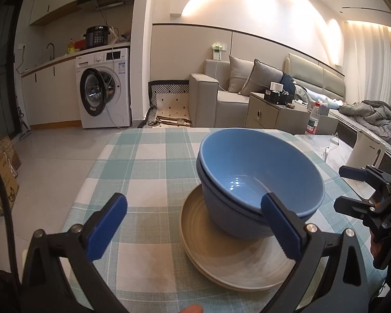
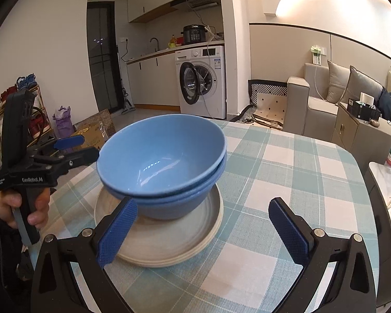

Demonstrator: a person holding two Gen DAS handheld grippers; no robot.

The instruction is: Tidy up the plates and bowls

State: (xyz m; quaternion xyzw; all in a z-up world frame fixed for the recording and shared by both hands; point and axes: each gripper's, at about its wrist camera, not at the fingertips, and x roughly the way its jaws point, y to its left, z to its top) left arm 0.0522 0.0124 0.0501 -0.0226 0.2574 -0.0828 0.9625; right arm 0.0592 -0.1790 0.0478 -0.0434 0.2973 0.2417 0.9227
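Where the green-and-white checked woven tablecloth (image 2: 286, 161) lies flat, two glossy blue round bowls (image 2: 161, 156) sit nested on two stacked matte beige ribbed plates (image 2: 169, 245), near the table's middle with bare cloth all round. Both tools stand wide, gripping nothing: the left gripper (image 1: 193, 227) with one pad before the bowls' rim, the right gripper (image 2: 203, 232) likewise.

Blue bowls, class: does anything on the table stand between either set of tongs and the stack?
Nothing visible does. The blue bowls sit nested on the beige plates; only bare checked tablecloth lies before the open left tongs and right tongs.
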